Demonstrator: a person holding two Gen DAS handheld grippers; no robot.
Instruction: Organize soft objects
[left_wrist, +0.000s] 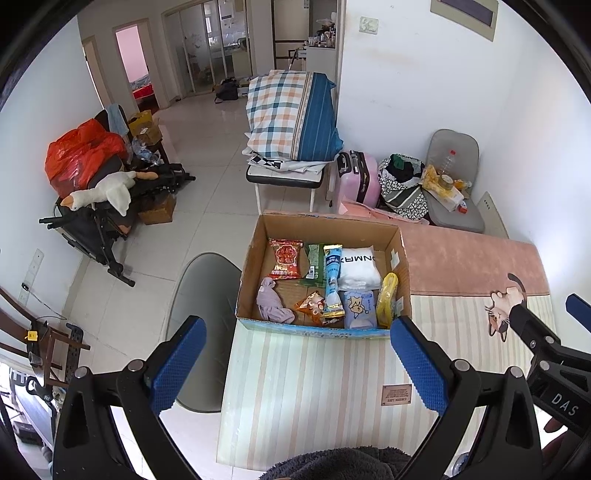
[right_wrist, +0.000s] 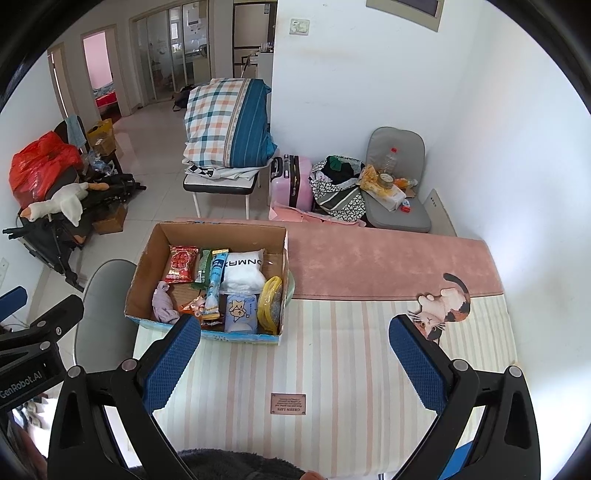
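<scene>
Cardboard box (left_wrist: 255, 258) | holds snack packets (left_wrist: 285, 257), white pillow (left_wrist: 358, 267), lilac cloth (left_wrist: 271, 301)

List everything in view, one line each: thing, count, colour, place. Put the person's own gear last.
cardboard box: 1, brown, open, on the table's left part.
red packet: 1, red, box, far left.
green packet: 1, green, beside the red one.
blue tube pouch: 1, light blue, box middle.
white pack: 1, white, box, far right.
lilac cloth: 1, pale purple, box, near left.
orange snack: 1, orange, box, near middle.
wipes pack: 1, pale blue, box, near right.
yellow item: 1, yellow, against the right wall.
table mat: 1, striped cream and pink.
goose plush: 1, white, left floor pile.
suitcase: 1, pink, by the wall.
left gripper: 1, black with blue pads, open.
right gripper: 1, same colours, open.
</scene>
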